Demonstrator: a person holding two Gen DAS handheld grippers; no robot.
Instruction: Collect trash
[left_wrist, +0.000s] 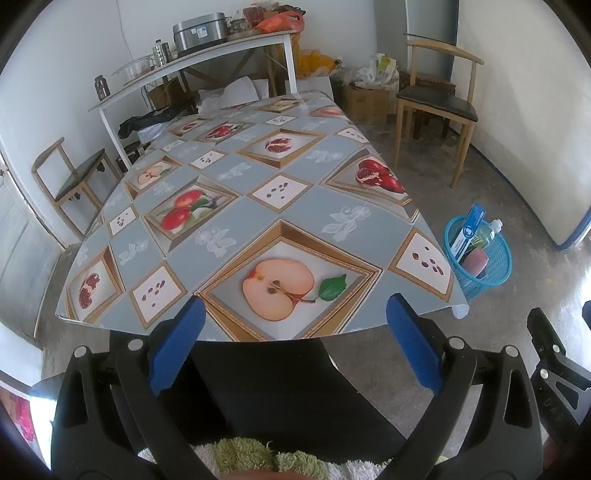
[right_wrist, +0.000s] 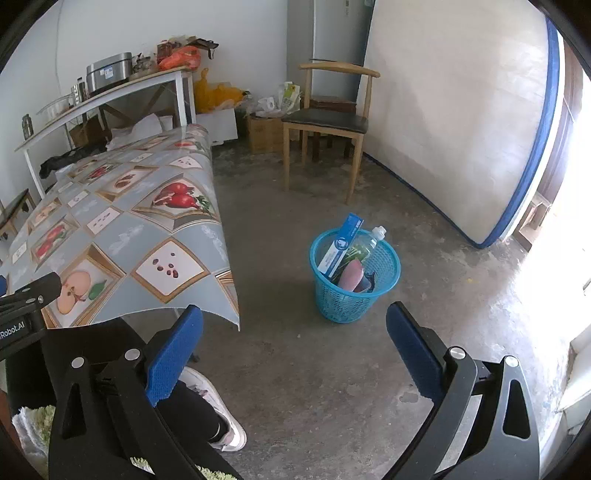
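Bright daylight from the blown-out doorway (right_wrist: 569, 236) at right, strong fisheye bending and dark corners, sharp focus.

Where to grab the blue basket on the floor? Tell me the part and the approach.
Probably the blue basket's bare right rim, from above: it stands upright, and the box and bottle crowd the left and back. The right gripper, open, is nearest.

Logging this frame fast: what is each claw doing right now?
Left claw: open, holding nothing.
Right claw: open, holding nothing.
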